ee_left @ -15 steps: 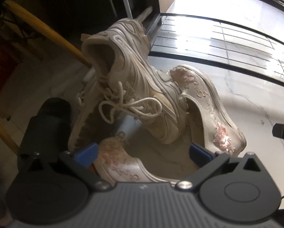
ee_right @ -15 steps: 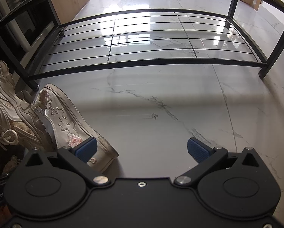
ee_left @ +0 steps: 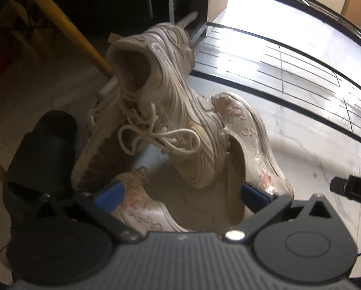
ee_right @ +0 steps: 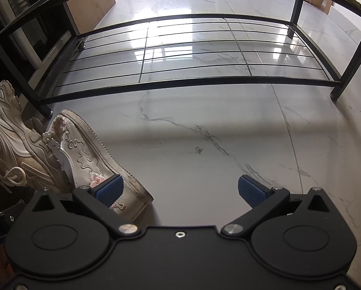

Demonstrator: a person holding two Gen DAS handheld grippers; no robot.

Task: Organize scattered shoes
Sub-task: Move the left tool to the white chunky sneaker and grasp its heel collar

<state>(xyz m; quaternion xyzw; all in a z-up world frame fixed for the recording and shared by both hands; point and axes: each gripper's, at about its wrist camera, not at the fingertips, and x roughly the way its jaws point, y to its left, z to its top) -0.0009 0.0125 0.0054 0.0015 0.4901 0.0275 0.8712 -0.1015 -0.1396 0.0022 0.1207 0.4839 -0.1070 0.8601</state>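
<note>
A pile of shoes lies on the marble floor. A beige laced sneaker (ee_left: 170, 111) leans on an embroidered white flat (ee_left: 252, 145); a second flat (ee_left: 141, 207) lies near my left blue pad, and another sneaker (ee_left: 95, 149) lies sole-out behind. My left gripper (ee_left: 182, 193) is open and empty, just in front of the pile. My right gripper (ee_right: 180, 189) is open and empty over bare floor, its left pad beside the flat (ee_right: 91, 159); the sneaker (ee_right: 13, 149) shows at far left.
A black metal shoe rack (ee_right: 187, 82) with a wire shelf stands ahead on the floor; it also shows in the left wrist view (ee_left: 289, 77). A black slipper (ee_left: 42, 152) lies left of the pile. A yellow pole (ee_left: 67, 26) slants behind.
Both grippers have shifted only slightly; the shoes have not moved and both jaws stay open.
</note>
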